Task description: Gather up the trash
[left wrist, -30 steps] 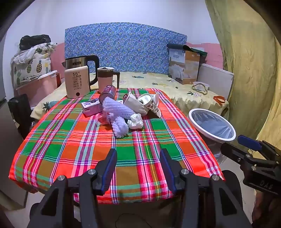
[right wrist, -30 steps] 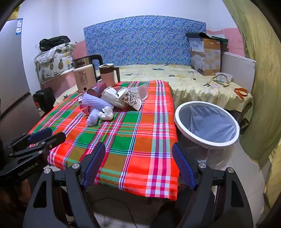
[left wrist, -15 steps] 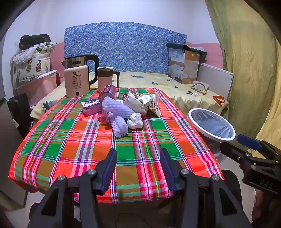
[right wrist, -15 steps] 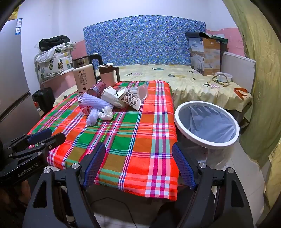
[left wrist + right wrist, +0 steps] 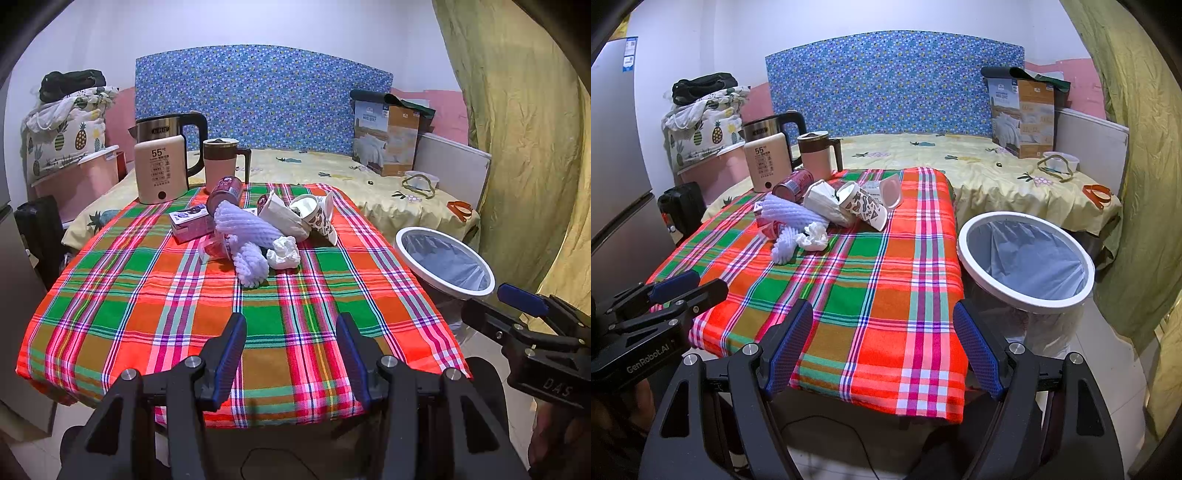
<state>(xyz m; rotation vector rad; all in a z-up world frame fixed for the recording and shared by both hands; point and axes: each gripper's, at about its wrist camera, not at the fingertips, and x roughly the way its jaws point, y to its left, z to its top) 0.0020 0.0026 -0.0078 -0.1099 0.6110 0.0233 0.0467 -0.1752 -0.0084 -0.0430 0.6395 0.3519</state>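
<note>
**Trash piled mid-table, both grippers empty at the near edge**

The left gripper [image 5: 291, 354] and right gripper [image 5: 882, 347] hang released, jaws spread, nothing between them, short of the plaid tablecloth [image 5: 147, 314]. The trash sits heaped toward the far side: white foam fruit netting [image 5: 247, 236], a crumpled tissue [image 5: 283, 253], a patterned paper cup [image 5: 314, 218] lying on its side, a small pink carton [image 5: 190, 223] and a tipped can [image 5: 225, 188]. The lined bin [image 5: 1027, 258] stands on the floor just right of the table.

Likely risks: the netting is springy and tangled with its neighbours, so one pinch could drag the tissue or roll the can off. A reach past the heap might knock the kettle [image 5: 162, 162] or the pink mug [image 5: 223, 162].
</note>
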